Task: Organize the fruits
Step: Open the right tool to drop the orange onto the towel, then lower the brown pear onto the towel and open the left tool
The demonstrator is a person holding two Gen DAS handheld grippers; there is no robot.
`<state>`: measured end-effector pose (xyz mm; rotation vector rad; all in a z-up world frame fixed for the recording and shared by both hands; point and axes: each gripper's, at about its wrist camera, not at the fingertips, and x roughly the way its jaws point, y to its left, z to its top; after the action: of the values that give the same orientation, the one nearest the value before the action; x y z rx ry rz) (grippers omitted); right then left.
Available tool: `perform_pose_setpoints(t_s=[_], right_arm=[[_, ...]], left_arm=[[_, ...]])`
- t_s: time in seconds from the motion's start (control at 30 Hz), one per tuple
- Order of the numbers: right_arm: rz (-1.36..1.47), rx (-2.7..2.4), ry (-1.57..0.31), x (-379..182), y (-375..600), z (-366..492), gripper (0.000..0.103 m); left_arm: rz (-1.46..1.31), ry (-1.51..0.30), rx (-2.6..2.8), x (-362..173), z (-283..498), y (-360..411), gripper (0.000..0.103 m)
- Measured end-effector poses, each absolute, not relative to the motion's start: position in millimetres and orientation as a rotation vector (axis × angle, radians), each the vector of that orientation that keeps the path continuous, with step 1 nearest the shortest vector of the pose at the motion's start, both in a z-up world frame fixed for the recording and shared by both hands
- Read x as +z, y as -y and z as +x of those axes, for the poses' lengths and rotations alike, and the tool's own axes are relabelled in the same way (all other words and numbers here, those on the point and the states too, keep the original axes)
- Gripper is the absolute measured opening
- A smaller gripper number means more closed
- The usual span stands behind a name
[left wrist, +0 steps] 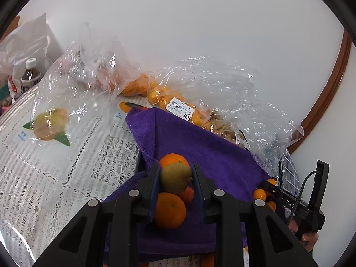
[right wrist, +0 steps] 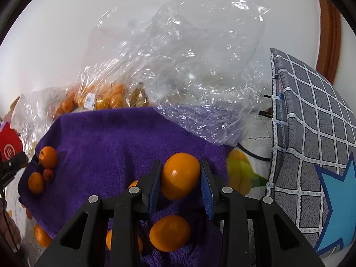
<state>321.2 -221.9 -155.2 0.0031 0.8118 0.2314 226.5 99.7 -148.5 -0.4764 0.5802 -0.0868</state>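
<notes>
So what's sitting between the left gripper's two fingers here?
A green-brown kiwi, pinched by the left gripper above the purple towel. Oranges lie on the towel below it. Left wrist view shows this.

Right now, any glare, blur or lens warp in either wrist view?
Left wrist: sharp, even light; fisheye bends the wooden trim into an arc; glints on the plastic bags. Right wrist: white glare patches on the plastic bag, a highlight on the held orange, grid cushion bulges, slightly soft edges.
</notes>
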Motion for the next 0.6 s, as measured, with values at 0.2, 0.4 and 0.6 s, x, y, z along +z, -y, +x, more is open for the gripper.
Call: perform_pose_setpoints(t_s=[0.2,0.4,0.6], right_arm=[[0.014,0.249,-0.799,-157.4,222.8,318.4,0.037],[0.017,0.255,-0.785,-153.7,226.0,311.1,0.045],[0.018,0.236,-0.752,-136.9,231.1,295.8,0.045]], left_arm=[[-0.466,-0.579,-0.081,-147.1,225.2,-98.3,0.027],[-0.462,-0.578,-0.079,-146.6,224.1,-97.2,0.027],[-0.423,-0.595,-0.123,-144.0,223.0,-84.0,0.027]])
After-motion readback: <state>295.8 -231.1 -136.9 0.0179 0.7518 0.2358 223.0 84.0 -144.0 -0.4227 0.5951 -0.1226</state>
